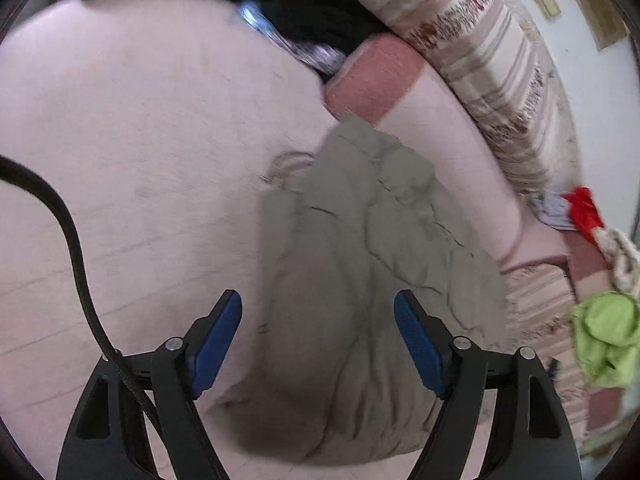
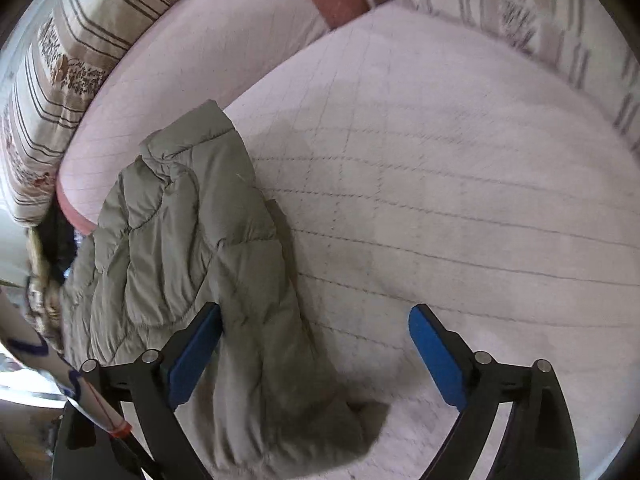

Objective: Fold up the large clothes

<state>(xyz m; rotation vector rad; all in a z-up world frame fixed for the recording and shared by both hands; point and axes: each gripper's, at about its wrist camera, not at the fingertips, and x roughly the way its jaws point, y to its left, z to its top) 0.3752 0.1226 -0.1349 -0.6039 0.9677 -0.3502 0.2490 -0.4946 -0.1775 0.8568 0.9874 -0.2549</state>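
jacket (image 2: pixel 192 248): olive puffer, lies bunched on pink quilted bed (image 2: pixel 460 200), ready for folding
left gripper (image 1: pixel 318 344): jaws apart above jacket, nothing held
right gripper (image 2: pixel 316 356): jaws wide, straddling jacket edge, no grip

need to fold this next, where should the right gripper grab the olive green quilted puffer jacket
Probably the near end of the olive green quilted puffer jacket, coming down from above. That end lies flat and thin on the pink quilted bed cover, right under the open right gripper; the middle is bunched and too bulky to pinch.
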